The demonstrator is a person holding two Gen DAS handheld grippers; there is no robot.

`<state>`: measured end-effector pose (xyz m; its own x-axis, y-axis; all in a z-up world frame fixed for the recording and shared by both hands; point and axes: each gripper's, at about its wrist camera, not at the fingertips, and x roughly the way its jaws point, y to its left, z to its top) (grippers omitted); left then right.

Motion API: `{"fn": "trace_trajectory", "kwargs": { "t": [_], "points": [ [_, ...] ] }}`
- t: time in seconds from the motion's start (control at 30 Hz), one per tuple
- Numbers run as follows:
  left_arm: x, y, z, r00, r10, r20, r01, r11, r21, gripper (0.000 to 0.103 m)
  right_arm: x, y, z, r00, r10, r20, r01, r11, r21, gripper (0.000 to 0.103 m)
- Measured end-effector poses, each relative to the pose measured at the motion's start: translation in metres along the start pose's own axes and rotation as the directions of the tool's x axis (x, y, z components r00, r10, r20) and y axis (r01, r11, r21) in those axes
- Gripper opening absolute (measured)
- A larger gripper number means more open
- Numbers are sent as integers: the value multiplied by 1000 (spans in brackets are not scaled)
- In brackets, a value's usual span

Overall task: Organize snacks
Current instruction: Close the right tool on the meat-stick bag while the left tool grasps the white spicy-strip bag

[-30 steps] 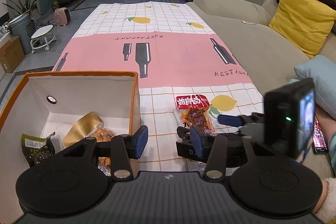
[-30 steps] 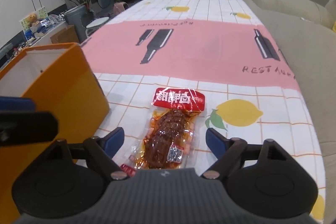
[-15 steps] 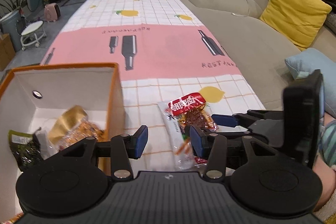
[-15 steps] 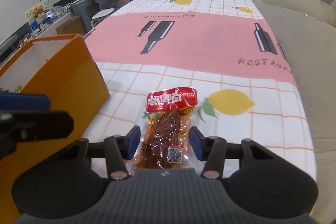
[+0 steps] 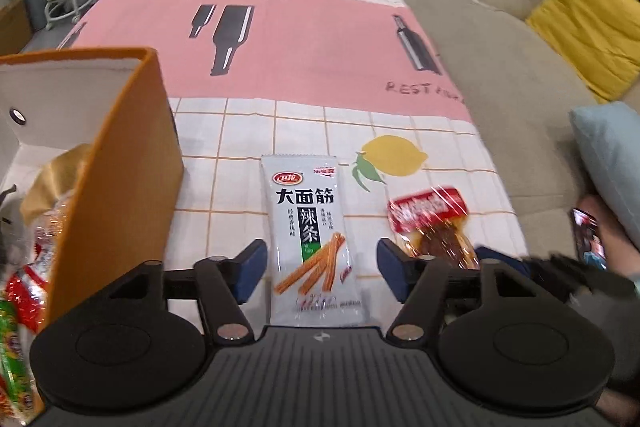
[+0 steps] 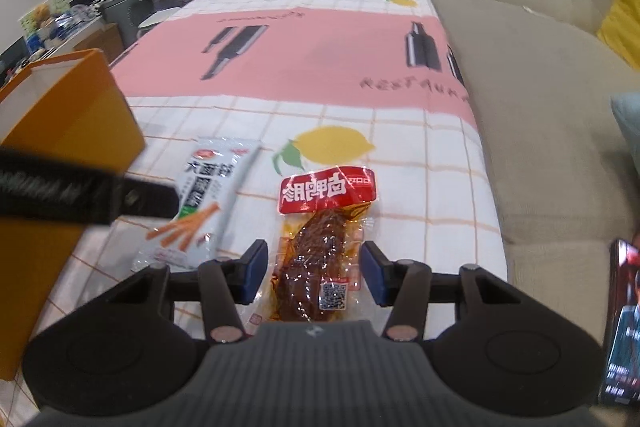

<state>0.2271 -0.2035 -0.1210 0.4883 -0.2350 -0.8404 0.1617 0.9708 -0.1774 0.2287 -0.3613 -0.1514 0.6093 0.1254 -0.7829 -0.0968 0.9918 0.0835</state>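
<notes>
A white spicy-strip packet (image 5: 308, 227) lies flat on the tablecloth between the fingers of my left gripper (image 5: 320, 269). The jaws are opening and the pads stand clear of it on both sides. My right gripper (image 6: 314, 273) is shut on a red-labelled meat snack packet (image 6: 316, 247) and holds it by its lower half just above the cloth. The same packet (image 5: 432, 223) shows blurred at the right of the left wrist view. The white packet (image 6: 200, 203) lies left of it, partly behind one of the left gripper's fingers (image 6: 132, 201). An orange box (image 5: 120, 155) stands at the left.
The orange box (image 6: 68, 115) holds several snack packets (image 5: 52, 179). A beige sofa (image 5: 500, 67) runs along the table's right edge with a yellow cushion (image 5: 588, 15) and a blue cushion (image 5: 612, 155). A lit phone (image 6: 620, 319) sits at the right.
My left gripper swung right from over the box, sank over the white packet and widened its jaws. The right gripper closed on the red packet and carried it to the right.
</notes>
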Motion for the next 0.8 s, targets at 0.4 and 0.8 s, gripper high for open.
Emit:
{"fn": "trace_trajectory", "kwargs": {
  "t": [0.4, 0.8],
  "points": [
    [47, -12, 1, 995, 97, -18, -97, 995, 3, 87, 9, -2, -4, 1000, 8, -11, -8, 1000, 22, 55],
    [48, -21, -3, 992, 122, 22, -123, 986, 114, 58, 16, 20, -12, 999, -19, -28, 16, 995, -101, 60]
  ]
}}
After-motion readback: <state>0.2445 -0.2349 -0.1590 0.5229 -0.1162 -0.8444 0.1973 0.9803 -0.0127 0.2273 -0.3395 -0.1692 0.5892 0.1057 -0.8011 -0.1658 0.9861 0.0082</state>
